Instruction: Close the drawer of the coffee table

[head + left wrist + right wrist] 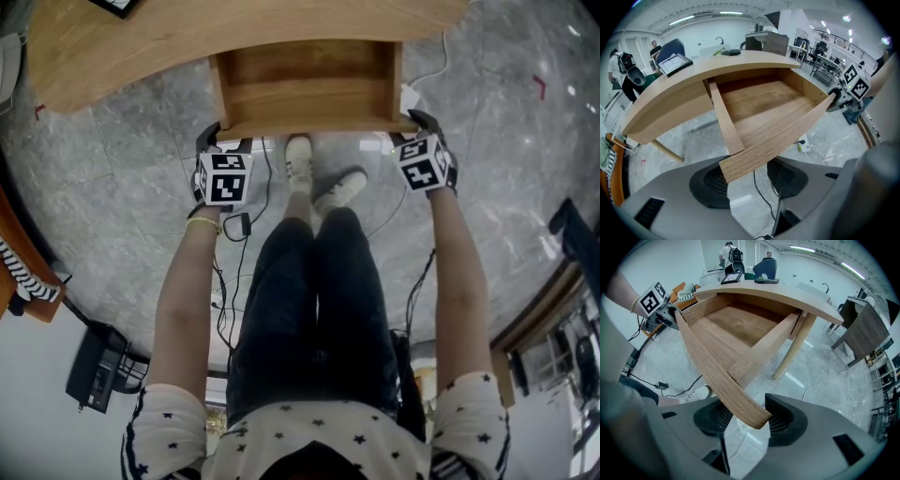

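Note:
The coffee table [141, 47] is light wood, and its drawer [309, 84] stands pulled out and empty. My left gripper [223, 142] is at the left end of the drawer front [319, 128], my right gripper [417, 127] at its right end. In the left gripper view the front's left corner [740, 161] sits between the spread jaws of my left gripper [749, 180], with a gap on both sides. In the right gripper view the right corner [752, 416] lies between the jaws of my right gripper [751, 420], close to the right pad [787, 423]. Both grippers are open.
The person's shoes [319, 178] rest on the marble floor just under the drawer front. Cables and a power strip [410, 97] lie on the floor. A tablet [675, 63] stands on the tabletop. Wooden furniture [19, 262] is at the left, a black case [98, 366] behind.

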